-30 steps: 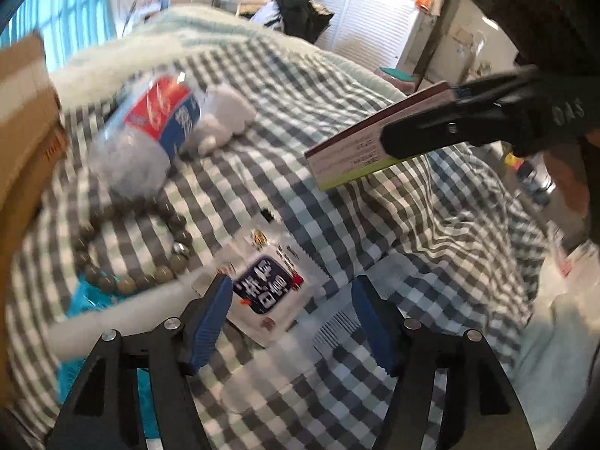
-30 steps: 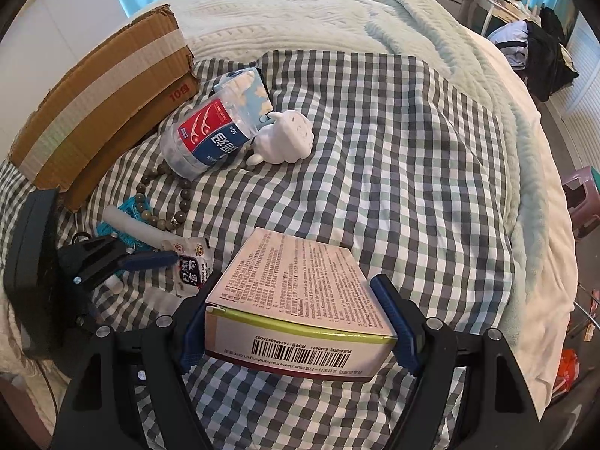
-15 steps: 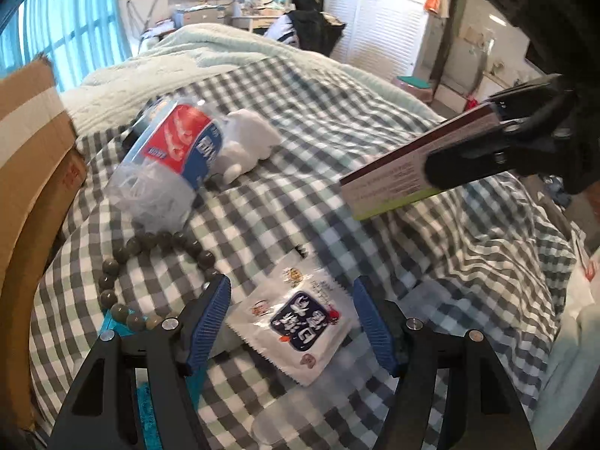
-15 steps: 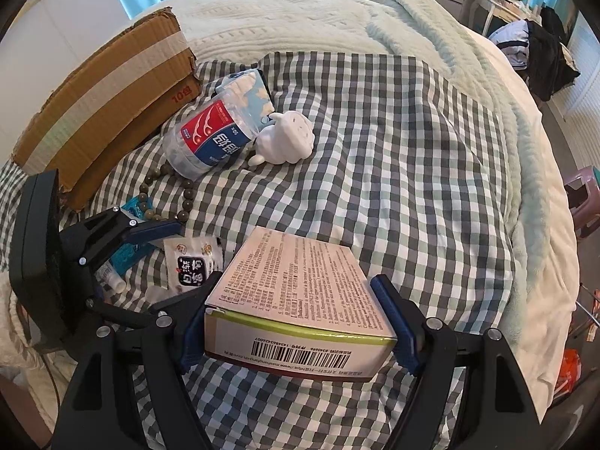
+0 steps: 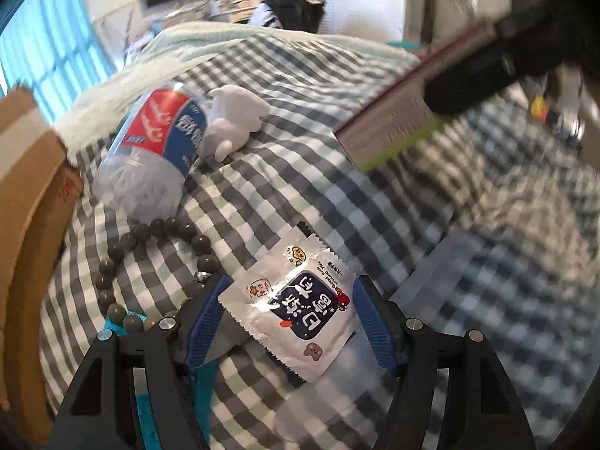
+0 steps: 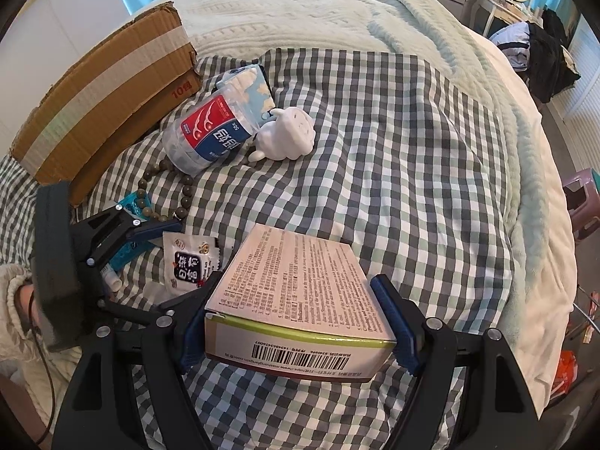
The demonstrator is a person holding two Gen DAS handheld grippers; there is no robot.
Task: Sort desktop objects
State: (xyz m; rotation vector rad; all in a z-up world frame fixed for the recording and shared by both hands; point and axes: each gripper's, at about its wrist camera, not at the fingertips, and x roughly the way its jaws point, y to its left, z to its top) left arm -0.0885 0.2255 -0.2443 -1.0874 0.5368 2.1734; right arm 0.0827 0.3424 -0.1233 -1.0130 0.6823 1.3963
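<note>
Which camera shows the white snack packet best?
The left wrist view: the snack packet lies large and unobstructed between the open left claw. In the right wrist view the packet is small and partly hidden behind the box.

White snack sachet [image 5: 296, 311] flat on checked cloth, printed carton [image 6: 300, 292] held aloft — barcode end nearest

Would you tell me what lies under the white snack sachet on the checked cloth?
The sachet rests on the checked cloth, its lower edge overlapping a clear plastic piece. Whatever else lies beneath is covered.
</note>
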